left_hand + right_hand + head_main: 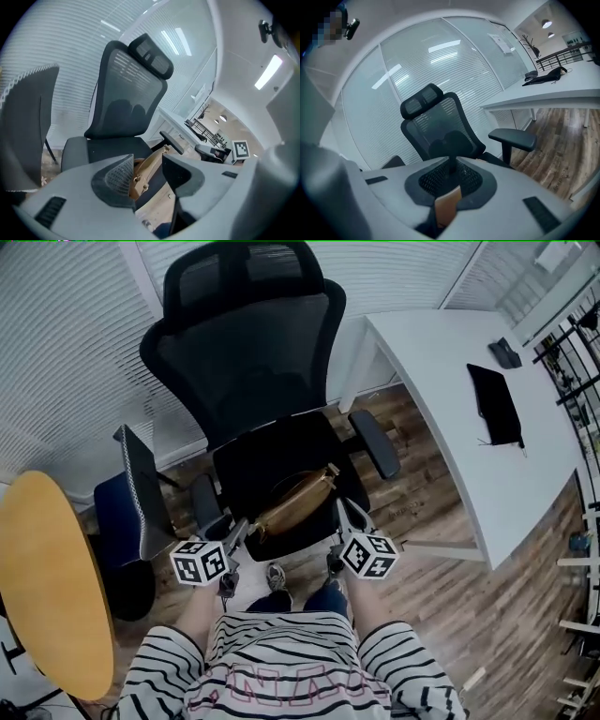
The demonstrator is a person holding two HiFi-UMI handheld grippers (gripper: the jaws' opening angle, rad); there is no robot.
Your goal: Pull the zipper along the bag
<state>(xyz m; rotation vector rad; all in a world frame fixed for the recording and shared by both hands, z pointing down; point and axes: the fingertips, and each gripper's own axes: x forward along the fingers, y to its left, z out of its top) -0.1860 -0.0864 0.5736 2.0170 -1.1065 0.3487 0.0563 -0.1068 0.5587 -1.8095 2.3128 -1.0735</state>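
Note:
A tan leather bag (pixel 298 500) lies on the seat of a black office chair (pixel 246 362). My left gripper (pixel 237 534) is at the bag's near left end. In the left gripper view its jaws (pixel 146 174) stand open, with the bag (pixel 151 164) and a small metal zipper pull (pixel 137 180) showing in the gap and the pads clear of both. My right gripper (pixel 343 521) is at the bag's near right side. The right gripper view shows that gripper (pixel 450 182) shut on a tan leather tab (pixel 447 209) of the bag.
A white desk (pixel 441 381) with a black flat item (pixel 495 404) stands to the right, a round yellow table (pixel 42 577) to the left. A second dark chair (pixel 131 507) is beside the office chair. The chair's right armrest (pixel 373 442) sticks out near my right gripper.

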